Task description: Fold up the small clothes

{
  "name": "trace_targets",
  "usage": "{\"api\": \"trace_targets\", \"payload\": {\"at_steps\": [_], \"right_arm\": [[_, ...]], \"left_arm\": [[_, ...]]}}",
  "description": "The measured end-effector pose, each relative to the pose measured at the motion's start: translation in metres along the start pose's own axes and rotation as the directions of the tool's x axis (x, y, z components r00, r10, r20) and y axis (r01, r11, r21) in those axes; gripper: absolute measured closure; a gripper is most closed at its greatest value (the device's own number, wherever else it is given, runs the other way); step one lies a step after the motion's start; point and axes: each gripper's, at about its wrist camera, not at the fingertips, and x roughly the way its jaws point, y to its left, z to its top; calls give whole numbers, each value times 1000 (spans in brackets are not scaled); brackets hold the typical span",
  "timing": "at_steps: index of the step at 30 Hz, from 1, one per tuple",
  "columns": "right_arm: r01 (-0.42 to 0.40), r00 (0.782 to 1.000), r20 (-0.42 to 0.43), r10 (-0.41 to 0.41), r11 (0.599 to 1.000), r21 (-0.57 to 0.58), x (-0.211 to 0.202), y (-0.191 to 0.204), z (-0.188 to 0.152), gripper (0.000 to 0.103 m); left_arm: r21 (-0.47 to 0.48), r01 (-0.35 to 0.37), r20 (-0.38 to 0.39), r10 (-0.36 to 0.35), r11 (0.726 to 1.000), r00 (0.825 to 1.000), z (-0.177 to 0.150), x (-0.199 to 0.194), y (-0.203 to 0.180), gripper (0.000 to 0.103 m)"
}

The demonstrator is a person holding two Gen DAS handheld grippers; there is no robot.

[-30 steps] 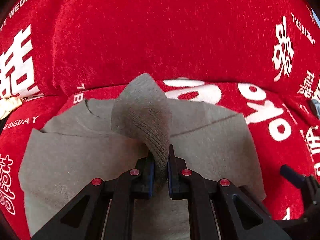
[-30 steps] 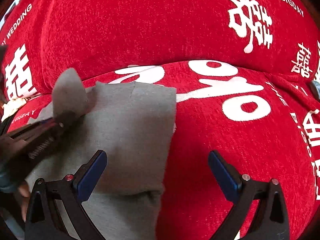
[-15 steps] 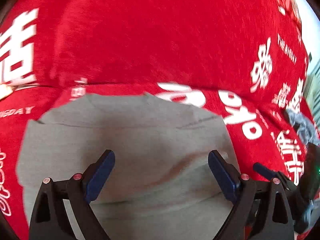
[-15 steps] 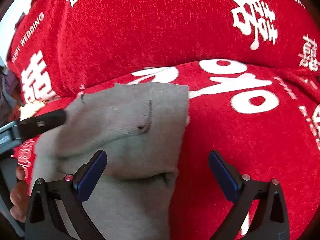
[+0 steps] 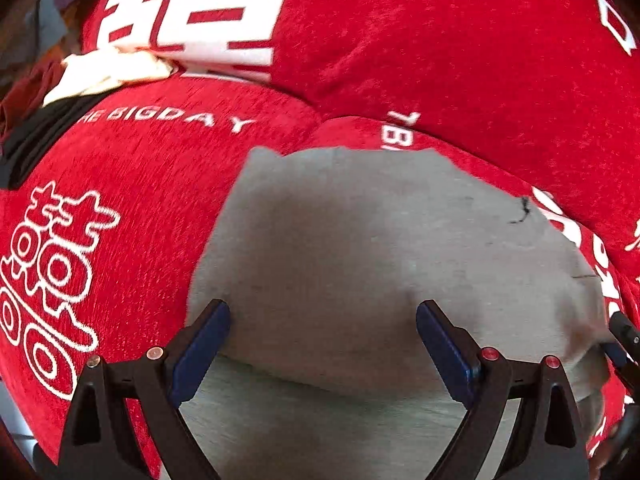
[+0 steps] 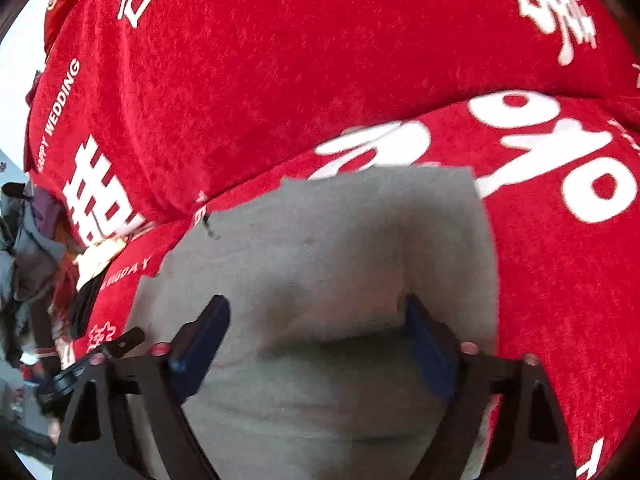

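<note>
Garment [image 5: 380, 248] folded — gray, on red cover [image 5: 440, 40]

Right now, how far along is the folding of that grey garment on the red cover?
Done: the grey garment lies on the red cover with one layer already folded over. In hand: nothing gripped; the left gripper is open above it, and the right gripper is closing over its fold. Left: remaining folds.

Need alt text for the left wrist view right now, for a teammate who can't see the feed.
A folded grey knit garment lies flat on a red plush cover with white lettering; the left gripper hovers over its near part with blue-padded jaws wide apart, holding nothing. The tip of the right gripper shows at the right edge.
</note>
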Motion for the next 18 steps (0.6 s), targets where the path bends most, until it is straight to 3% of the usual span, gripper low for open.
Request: {"api": "trace_targets", "payload": {"at_steps": [3, 5, 7, 10, 13, 14, 15, 16, 18], "right_arm": [[31, 999, 43, -29, 999, -33, -20, 2, -8, 17], [6, 999, 45, -6, 1000, 2, -27, -7, -9, 17], [-58, 998, 4, 58, 996, 64, -21, -18, -7, 18], [-89, 995, -29, 92, 993, 78, -4, -18, -6, 18], [-41, 999, -21, 42, 998, 36, 17, -5, -1, 22], [-22, 1000, -17, 22, 1000, 10, 21, 0, 1, 32], [-6, 1000, -25, 6, 1000, -14, 27, 3, 3, 78], [26, 998, -53, -27, 999, -31, 33, 6, 7, 95], [47, 998, -42, -48, 998, -34, 29, 8, 10, 95]], "left_arm": [[4, 10, 2, -10, 1000, 1000, -4, 1, 5, 8], [21, 7, 5, -7, 1000, 1000, -7, 6, 3, 8], [20, 3, 15, -4, 1000, 1000, -7, 11, 0, 6], [8, 9, 24, -9, 1000, 1000, -9, 11, 0, 5], [16, 20, 24, -21, 1000, 1000, -8, 12, 2, 5], [17, 23, 20, -23, 1000, 1000, -7, 13, 2, 5], [19, 25, 15, -26, 999, 1000, -6, 13, 3, 5], [22, 26, 8, -27, 999, 1000, -5, 12, 4, 5], [14, 18, 12, -18, 1000, 1000, 1, 7, 11, 5]]}}
